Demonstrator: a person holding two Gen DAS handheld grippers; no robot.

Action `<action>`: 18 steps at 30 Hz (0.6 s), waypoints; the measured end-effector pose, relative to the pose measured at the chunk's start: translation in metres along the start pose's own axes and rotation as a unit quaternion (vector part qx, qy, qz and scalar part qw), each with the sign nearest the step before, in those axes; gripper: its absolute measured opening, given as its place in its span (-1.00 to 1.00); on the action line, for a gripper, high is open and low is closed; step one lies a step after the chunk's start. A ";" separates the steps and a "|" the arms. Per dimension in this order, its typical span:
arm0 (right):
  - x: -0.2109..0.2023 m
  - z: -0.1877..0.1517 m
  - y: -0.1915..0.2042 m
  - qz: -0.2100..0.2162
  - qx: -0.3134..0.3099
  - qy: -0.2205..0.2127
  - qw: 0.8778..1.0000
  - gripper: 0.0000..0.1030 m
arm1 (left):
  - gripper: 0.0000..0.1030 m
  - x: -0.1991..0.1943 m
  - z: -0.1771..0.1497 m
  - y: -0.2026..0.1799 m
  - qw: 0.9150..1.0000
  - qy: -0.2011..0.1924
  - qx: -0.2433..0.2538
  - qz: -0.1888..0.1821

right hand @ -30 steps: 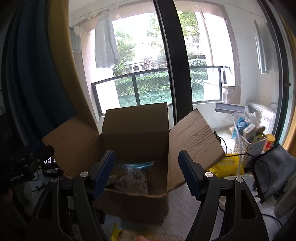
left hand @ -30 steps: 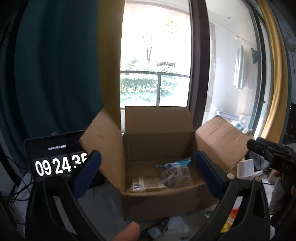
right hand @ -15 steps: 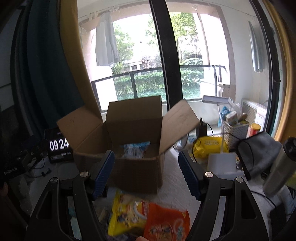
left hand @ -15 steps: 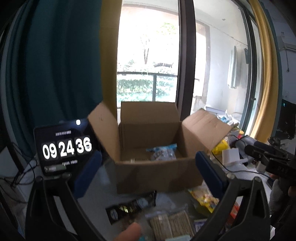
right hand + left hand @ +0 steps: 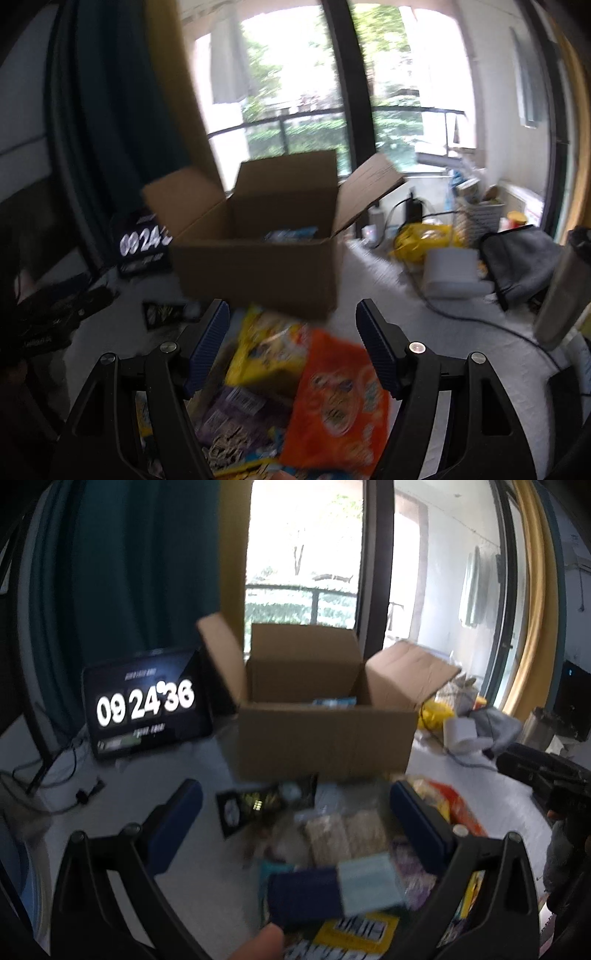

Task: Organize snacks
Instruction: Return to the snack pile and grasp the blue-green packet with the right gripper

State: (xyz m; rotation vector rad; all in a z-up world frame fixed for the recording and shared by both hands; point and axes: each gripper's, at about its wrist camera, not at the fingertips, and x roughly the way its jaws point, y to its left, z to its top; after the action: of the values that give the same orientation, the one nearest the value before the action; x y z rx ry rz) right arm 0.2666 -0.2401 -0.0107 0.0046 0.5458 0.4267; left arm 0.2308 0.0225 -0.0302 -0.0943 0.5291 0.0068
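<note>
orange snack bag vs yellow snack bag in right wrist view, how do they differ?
Colour: the orange snack bag is bright orange; the yellow snack bag is yellow with blurred print.
Place: the yellow bag lies nearer the cardboard box, the orange bag nearer the camera.
Overlap: the orange bag's edge seems to lie over the yellow bag.
Shared: both lie flat in the pile on the table, between the open jaws of the right gripper, ungripped.

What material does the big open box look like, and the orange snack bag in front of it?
The box seems to be plain brown cardboard, matte; one raised flap shows faint ribs, so probably corrugated. The orange bag looks like thin printed plastic film, slightly glossy and crumpled, though blur hides detail.
</note>
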 end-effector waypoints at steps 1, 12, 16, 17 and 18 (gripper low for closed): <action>0.003 -0.006 0.008 0.008 -0.012 0.009 1.000 0.45 | 0.98 -0.001 -0.005 0.003 1.000 0.006 -0.002 0.002; 0.042 -0.036 0.108 0.090 -0.169 0.076 0.979 0.60 | 0.98 -0.014 -0.053 0.053 0.998 0.039 -0.033 0.040; 0.063 -0.037 0.139 0.111 -0.213 0.100 0.965 0.61 | 0.98 -0.013 -0.057 0.075 0.997 0.037 -0.048 0.049; 0.067 -0.038 0.142 0.115 -0.220 0.105 0.963 0.61 | 0.98 -0.012 -0.058 0.081 0.997 0.037 -0.052 0.051; 0.072 -0.037 0.147 0.119 -0.227 0.111 0.960 0.61 | 0.98 -0.010 -0.058 0.086 0.996 0.037 -0.055 0.052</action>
State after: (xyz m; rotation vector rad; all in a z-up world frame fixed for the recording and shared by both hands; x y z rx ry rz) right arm 0.2459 -0.0818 -0.0622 -0.4276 0.6603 0.7874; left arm 0.1899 0.1026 -0.0827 -0.1755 0.6079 0.1356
